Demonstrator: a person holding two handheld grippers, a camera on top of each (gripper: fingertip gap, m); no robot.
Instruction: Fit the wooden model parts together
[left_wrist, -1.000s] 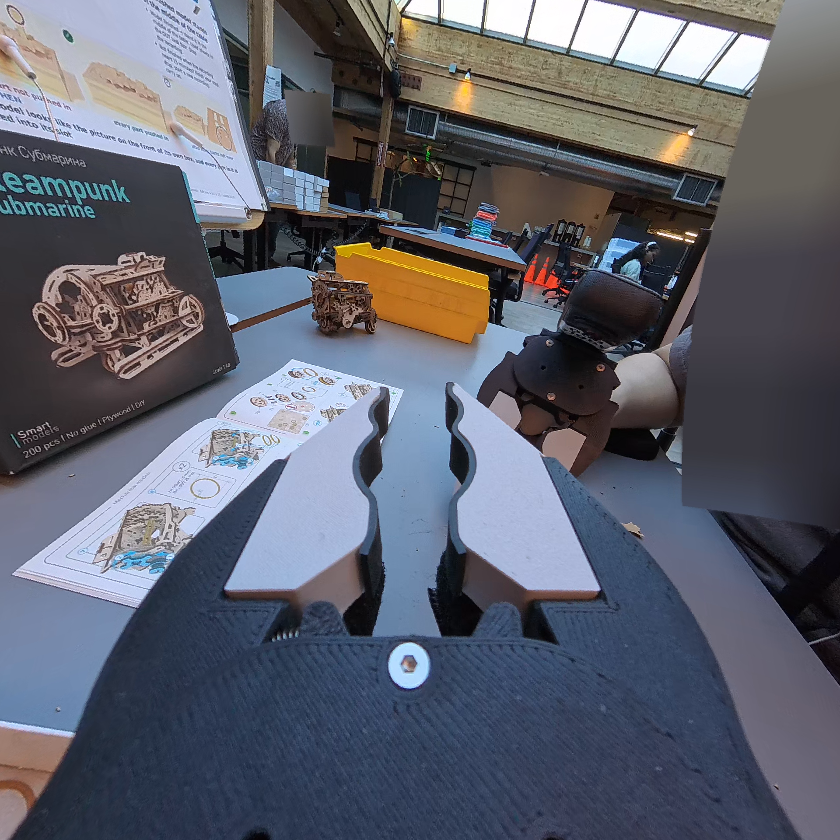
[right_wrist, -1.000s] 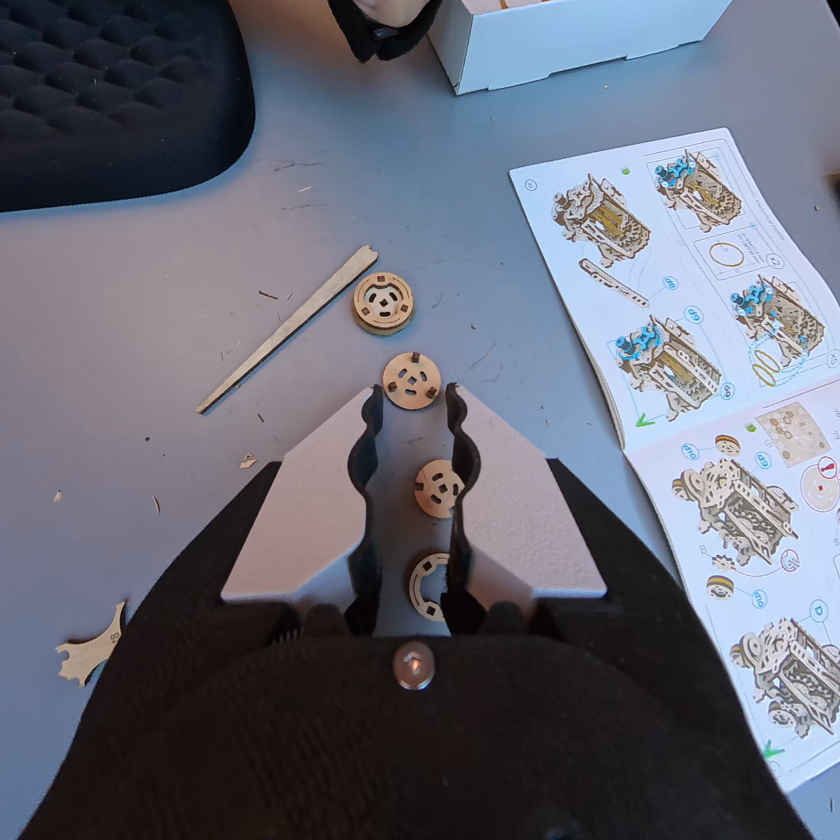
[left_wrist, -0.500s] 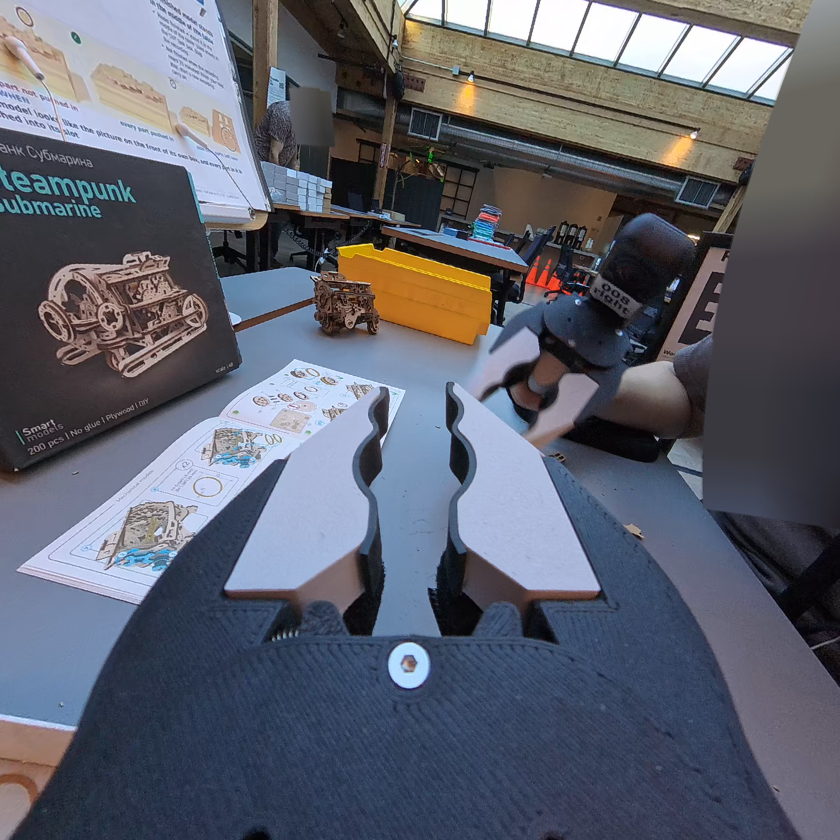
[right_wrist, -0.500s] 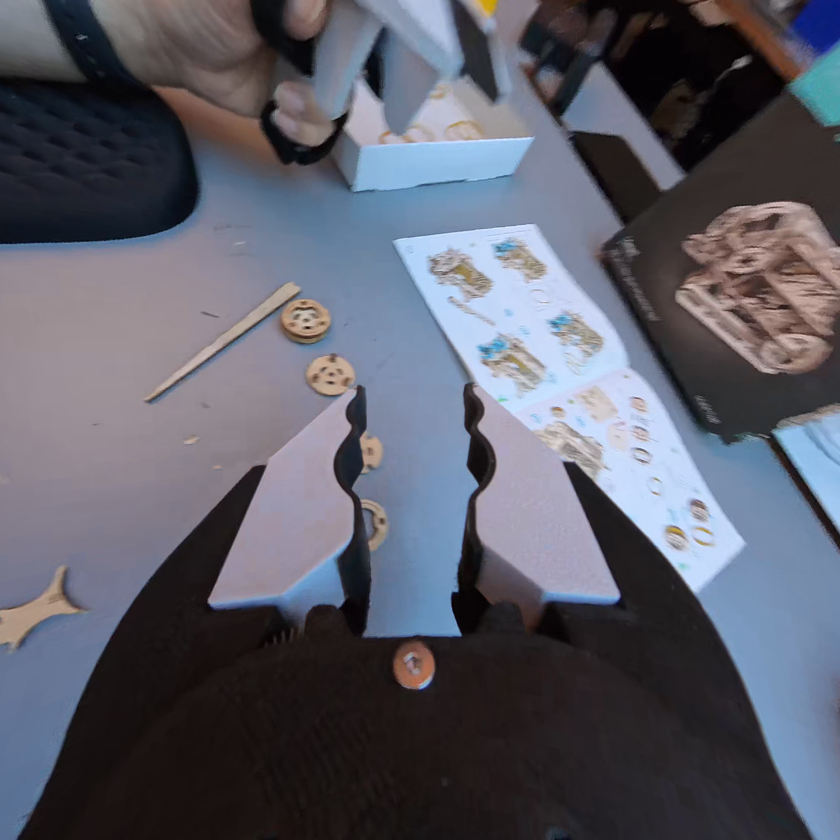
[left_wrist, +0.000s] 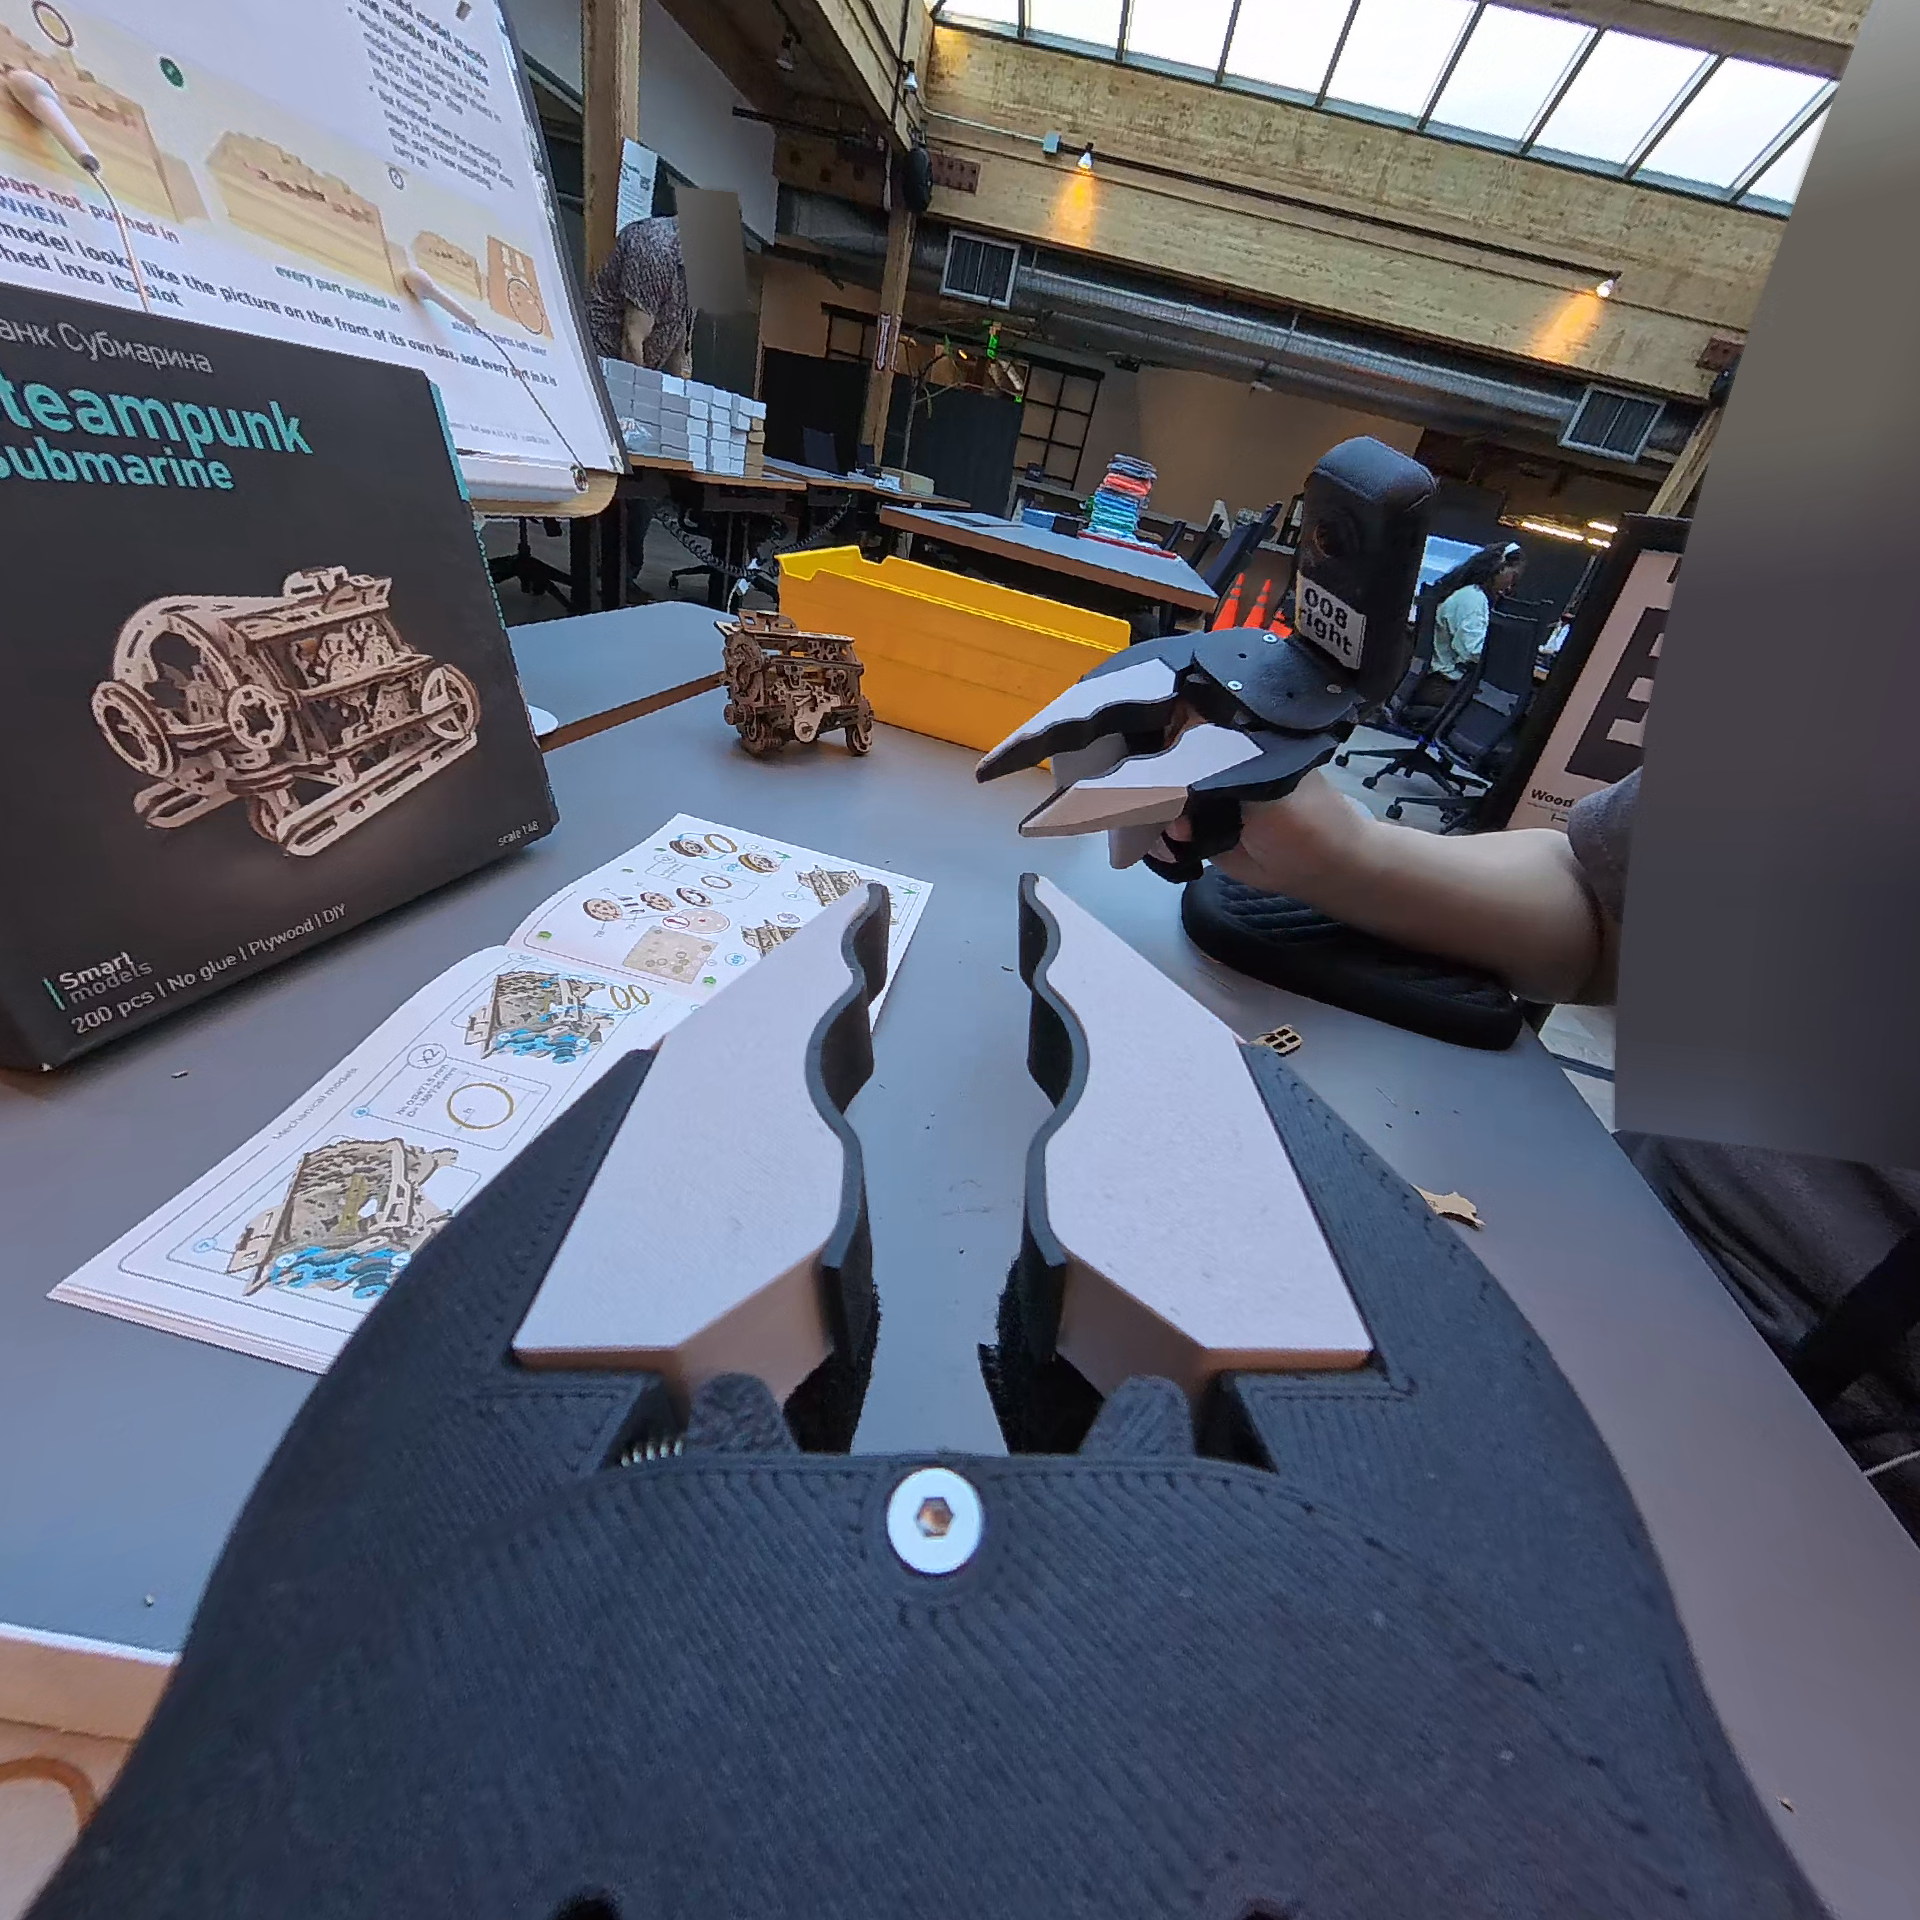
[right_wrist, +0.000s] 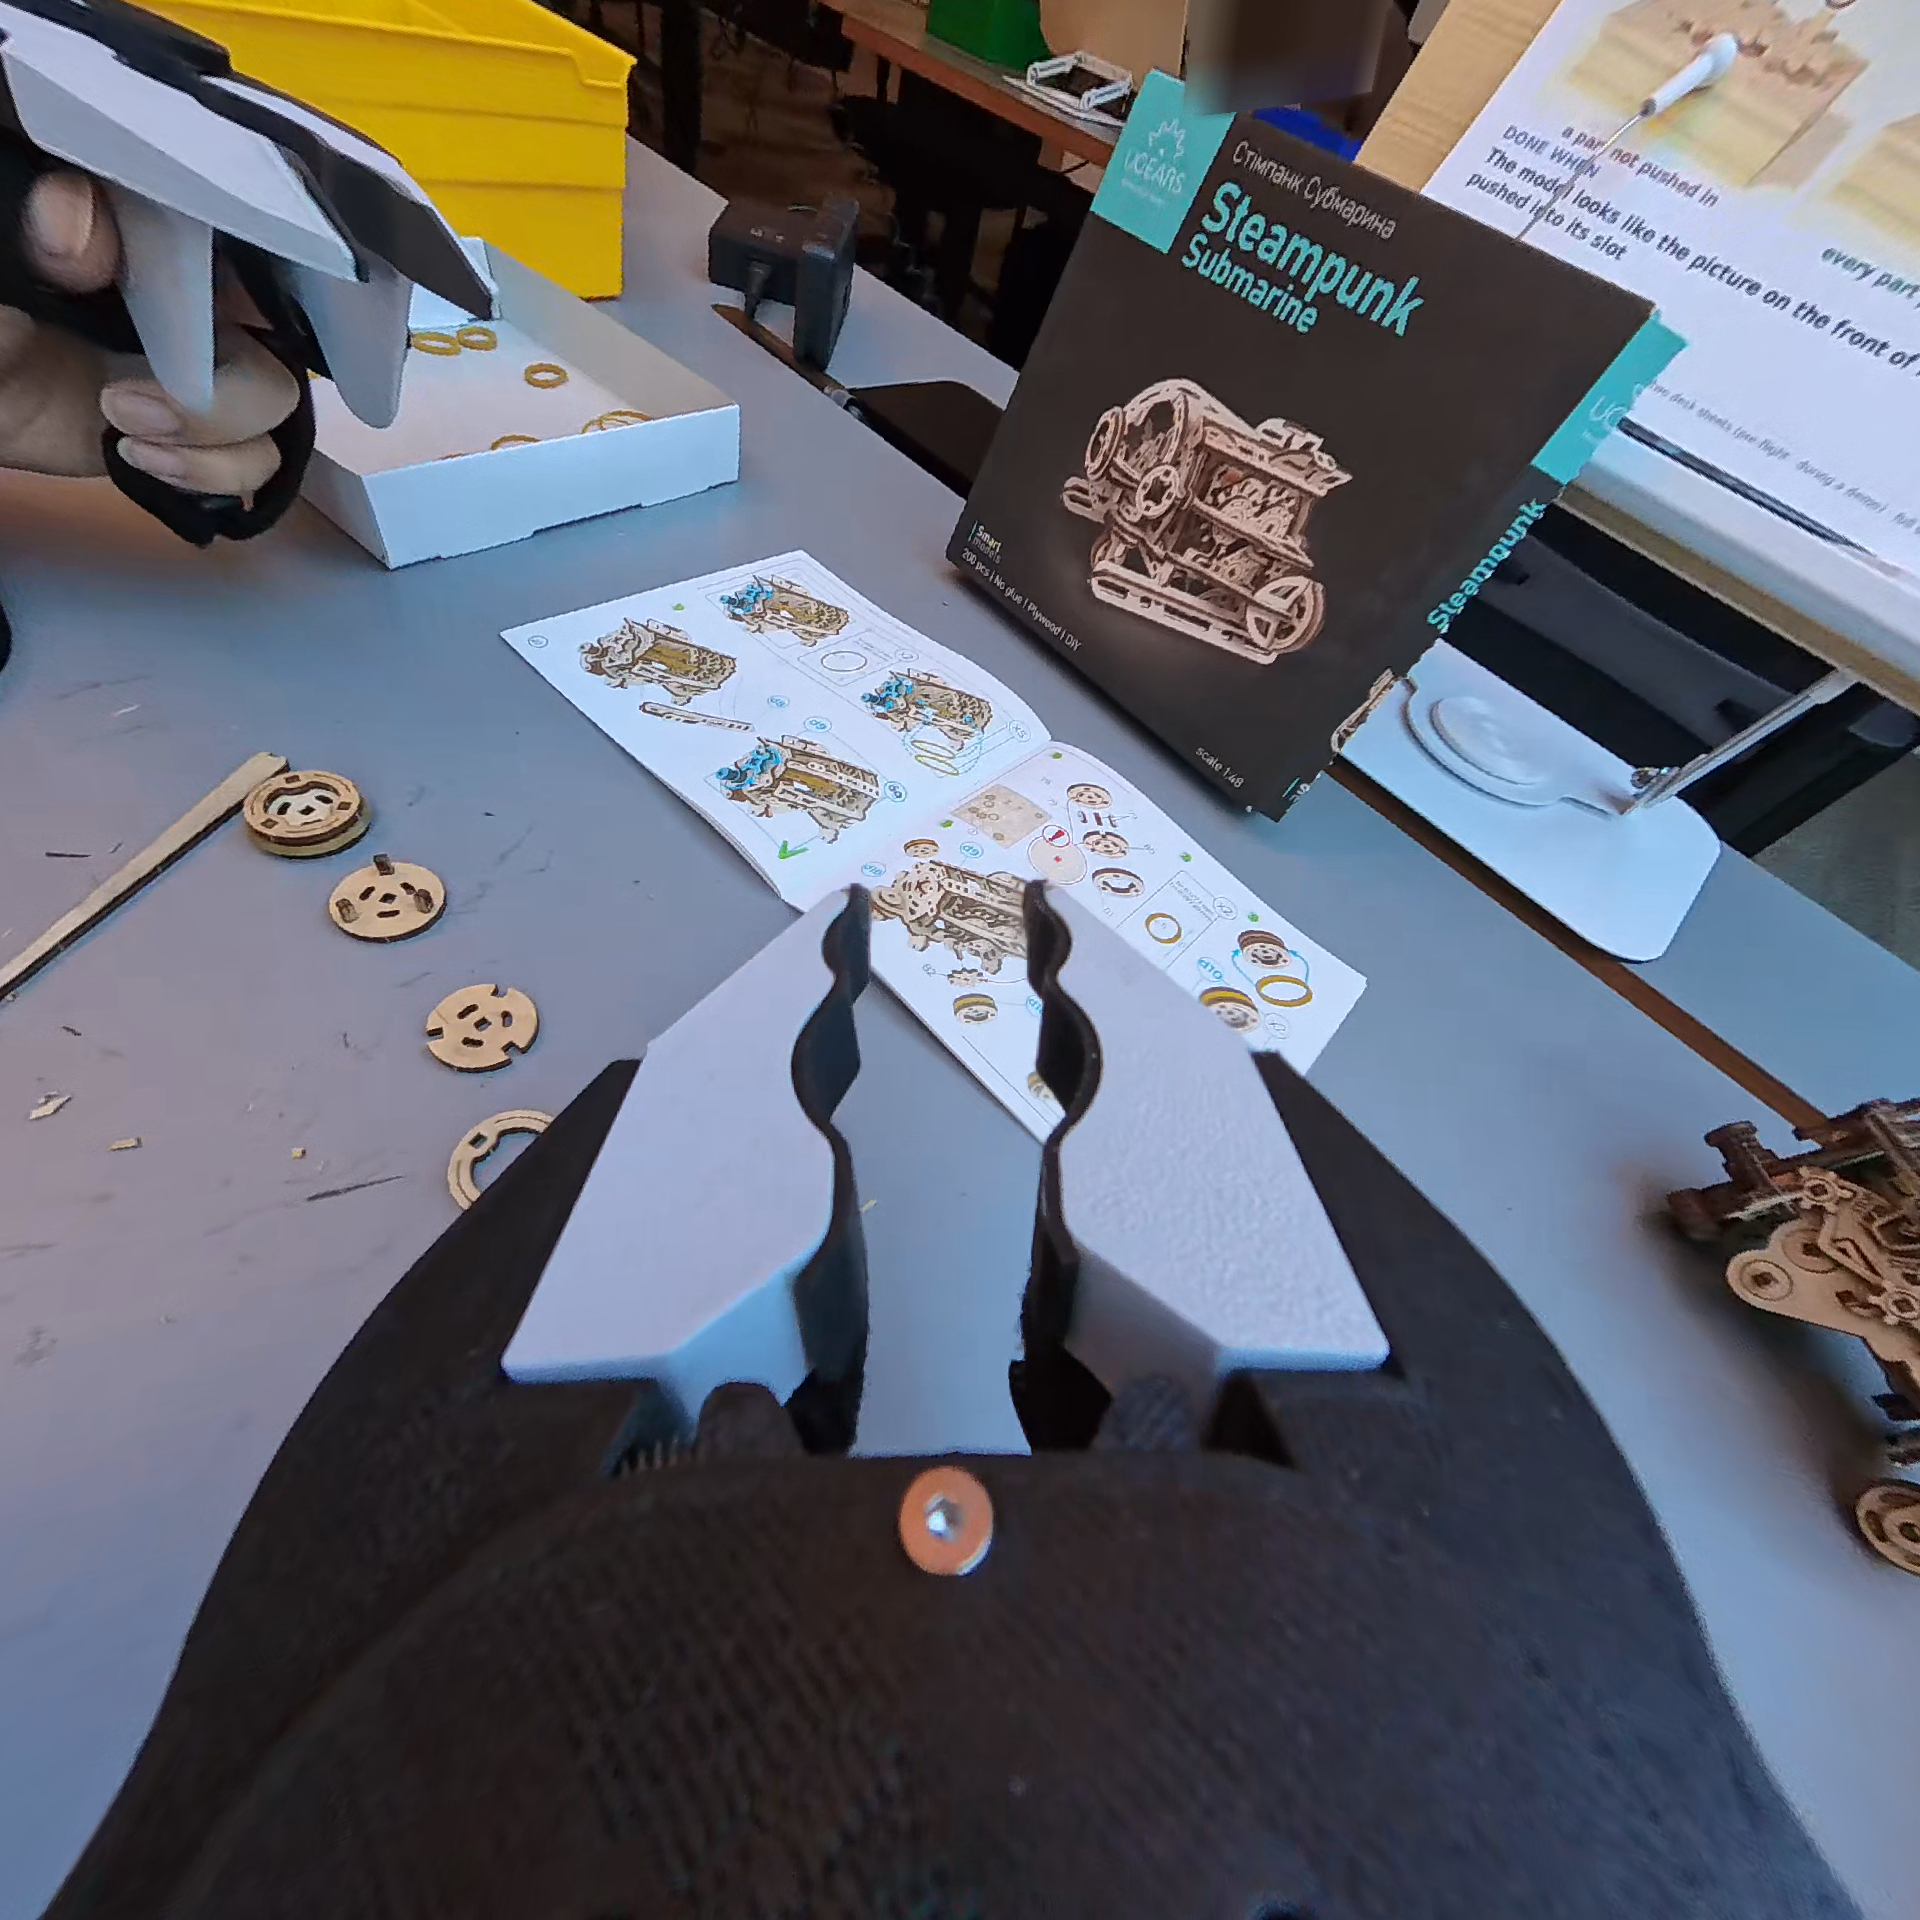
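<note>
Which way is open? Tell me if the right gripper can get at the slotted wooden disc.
Probably yes. The right gripper is open and empty, and the slotted wooden disc lies flat on bare table just left of its fingers, nothing over it.

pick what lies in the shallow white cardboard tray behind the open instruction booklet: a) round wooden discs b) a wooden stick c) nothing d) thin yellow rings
d: the right wrist view shows several thin yellow rings scattered inside the shallow white cardboard tray.
</note>
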